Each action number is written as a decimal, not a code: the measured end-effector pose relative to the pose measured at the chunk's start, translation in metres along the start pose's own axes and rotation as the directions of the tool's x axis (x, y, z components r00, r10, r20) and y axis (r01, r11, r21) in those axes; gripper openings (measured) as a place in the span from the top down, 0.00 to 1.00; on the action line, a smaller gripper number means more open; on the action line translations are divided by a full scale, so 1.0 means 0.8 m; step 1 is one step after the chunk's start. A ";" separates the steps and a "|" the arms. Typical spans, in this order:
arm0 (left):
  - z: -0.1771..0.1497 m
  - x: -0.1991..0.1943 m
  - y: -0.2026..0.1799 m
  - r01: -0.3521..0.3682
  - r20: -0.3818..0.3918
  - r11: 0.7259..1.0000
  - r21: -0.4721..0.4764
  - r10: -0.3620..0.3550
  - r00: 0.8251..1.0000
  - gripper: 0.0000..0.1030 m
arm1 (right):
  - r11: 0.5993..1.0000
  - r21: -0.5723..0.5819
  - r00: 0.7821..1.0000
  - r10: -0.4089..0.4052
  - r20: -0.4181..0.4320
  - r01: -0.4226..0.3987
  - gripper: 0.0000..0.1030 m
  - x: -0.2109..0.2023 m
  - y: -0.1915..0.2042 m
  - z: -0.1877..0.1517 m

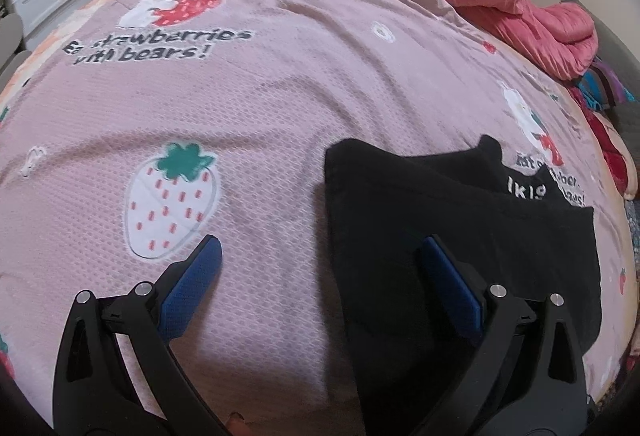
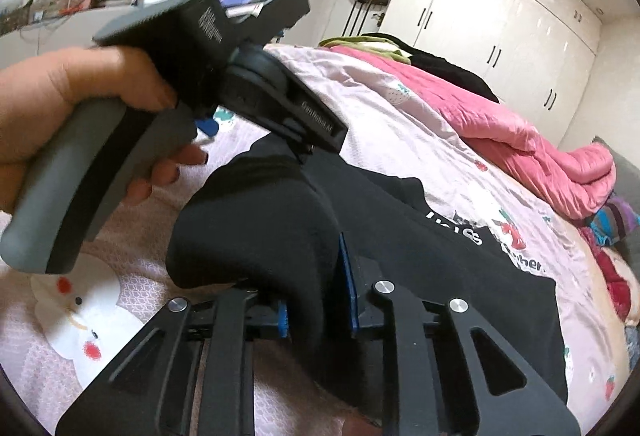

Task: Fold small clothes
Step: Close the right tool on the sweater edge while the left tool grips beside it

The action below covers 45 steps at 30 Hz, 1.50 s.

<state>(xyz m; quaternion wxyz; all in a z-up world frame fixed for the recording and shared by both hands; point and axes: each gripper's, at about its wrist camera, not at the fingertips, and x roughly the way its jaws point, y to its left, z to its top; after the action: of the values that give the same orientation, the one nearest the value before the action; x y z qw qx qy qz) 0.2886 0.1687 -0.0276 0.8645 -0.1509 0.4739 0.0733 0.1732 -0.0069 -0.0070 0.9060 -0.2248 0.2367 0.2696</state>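
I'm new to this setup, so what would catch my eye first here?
The black garment bunched between the right gripper pads, lifted off the pink strawberry bedsheet. Beside it, a hand holds the left gripper, open over the garment's edge. A pink quilt is heaped behind.

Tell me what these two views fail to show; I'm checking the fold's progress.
- Black garment: its near edge is cut off by the frame and gripper arms in the left wrist view.
- Garment lettering: partly folded under, unreadable.
- Right gripper: the bunched cloth it clamps hides its pads' contact.
- Left hand: motion-blurred.
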 end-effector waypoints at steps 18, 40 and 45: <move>-0.016 -0.004 -0.037 0.201 -0.026 0.980 -0.012 -0.201 0.979 0.59 | 0.988 0.155 0.999 -0.013 0.052 0.004 0.88 -0.041 -0.031 -0.018; -0.030 0.017 -0.008 0.493 -0.055 0.811 -0.314 -0.534 0.844 0.61 | 0.980 0.200 0.998 0.009 0.064 -0.022 0.88 -0.047 -0.040 -0.021; -0.021 -0.006 -0.028 0.473 -0.005 0.853 -0.220 -0.486 0.874 0.86 | 0.976 0.215 0.997 0.003 0.073 -0.019 0.88 -0.053 -0.044 -0.025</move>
<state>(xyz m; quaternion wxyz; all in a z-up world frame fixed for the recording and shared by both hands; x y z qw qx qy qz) 0.2790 0.1422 -0.0276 0.8195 -0.3574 0.4368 -0.0988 0.1565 -0.0600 0.0103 0.9314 -0.1138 0.2332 0.2553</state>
